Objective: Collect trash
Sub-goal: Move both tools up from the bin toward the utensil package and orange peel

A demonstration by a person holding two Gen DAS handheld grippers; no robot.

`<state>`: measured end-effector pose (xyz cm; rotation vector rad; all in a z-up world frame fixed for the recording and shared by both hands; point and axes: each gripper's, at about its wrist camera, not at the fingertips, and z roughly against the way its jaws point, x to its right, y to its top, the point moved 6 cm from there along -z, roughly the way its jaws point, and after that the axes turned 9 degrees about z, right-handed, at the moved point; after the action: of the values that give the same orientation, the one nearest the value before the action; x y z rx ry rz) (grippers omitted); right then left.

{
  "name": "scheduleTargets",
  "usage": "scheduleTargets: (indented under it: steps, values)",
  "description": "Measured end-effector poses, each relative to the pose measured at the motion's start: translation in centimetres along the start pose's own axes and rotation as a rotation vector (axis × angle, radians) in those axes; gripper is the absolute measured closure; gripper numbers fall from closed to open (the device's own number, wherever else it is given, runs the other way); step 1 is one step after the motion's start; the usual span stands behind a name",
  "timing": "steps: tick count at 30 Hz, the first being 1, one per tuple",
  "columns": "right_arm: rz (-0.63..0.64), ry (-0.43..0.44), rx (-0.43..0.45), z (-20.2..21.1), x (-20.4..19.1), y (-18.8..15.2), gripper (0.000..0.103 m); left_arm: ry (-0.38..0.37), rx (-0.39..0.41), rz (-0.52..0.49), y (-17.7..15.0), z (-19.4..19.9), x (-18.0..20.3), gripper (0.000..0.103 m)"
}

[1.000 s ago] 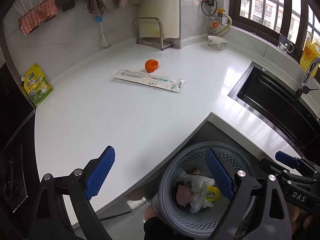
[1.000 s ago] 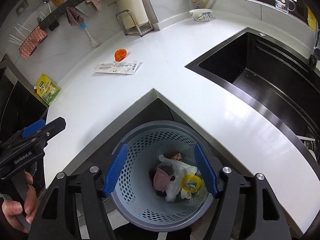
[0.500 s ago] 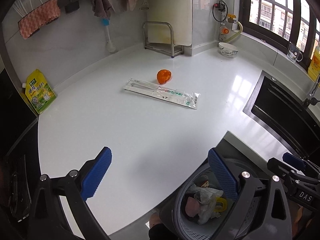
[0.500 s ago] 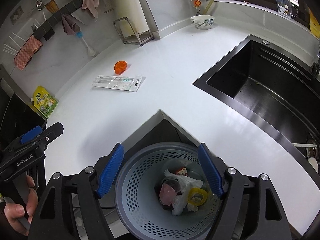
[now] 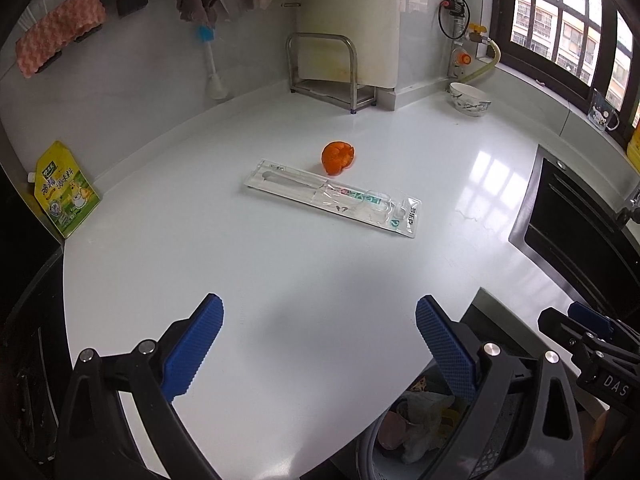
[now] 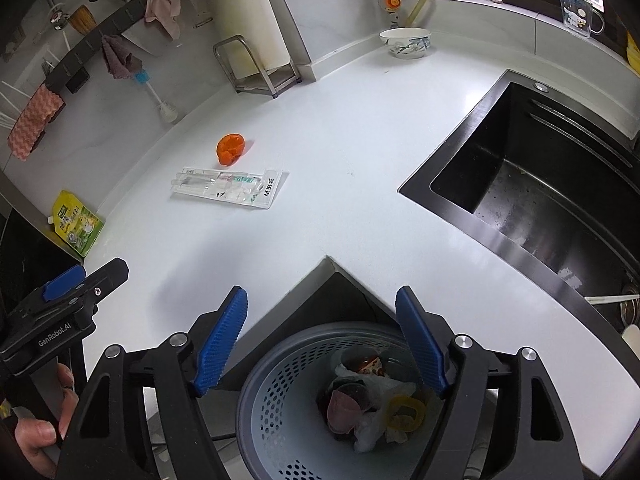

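Note:
A clear toothbrush packet (image 5: 334, 196) (image 6: 229, 187) lies flat in the middle of the white counter (image 5: 280, 280), with an orange peel (image 5: 338, 157) (image 6: 230, 148) just behind it. My left gripper (image 5: 318, 322) hangs open and empty over the counter's near part, well short of the packet. My right gripper (image 6: 322, 316) is open and empty above the counter's inner corner and the grey perforated bin (image 6: 280, 384), which holds crumpled plastic and scraps. The bin (image 5: 372, 440) shows at the bottom of the left wrist view.
A black sink (image 6: 532, 184) is sunk into the counter on the right. A yellow-green pouch (image 5: 64, 190) leans at the left wall. A bowl (image 5: 469, 99) and a metal rack (image 5: 324, 72) stand at the back. A hand (image 6: 40, 428) holds the left gripper's handle.
Both grippers have moved forward over the counter towards the packet and peel; the bin has slid down toward the bottom of both views. Both stay open and empty.

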<state>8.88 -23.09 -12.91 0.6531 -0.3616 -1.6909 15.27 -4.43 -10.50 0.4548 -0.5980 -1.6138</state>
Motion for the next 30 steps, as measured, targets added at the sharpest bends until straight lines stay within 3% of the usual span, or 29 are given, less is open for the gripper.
scheduleTargets:
  steps: [30]
  values:
    - [-0.083,-0.063,0.009,-4.8,3.0,3.1,0.03,-0.015,-0.072,0.048,6.1,-12.2,4.6,0.008]
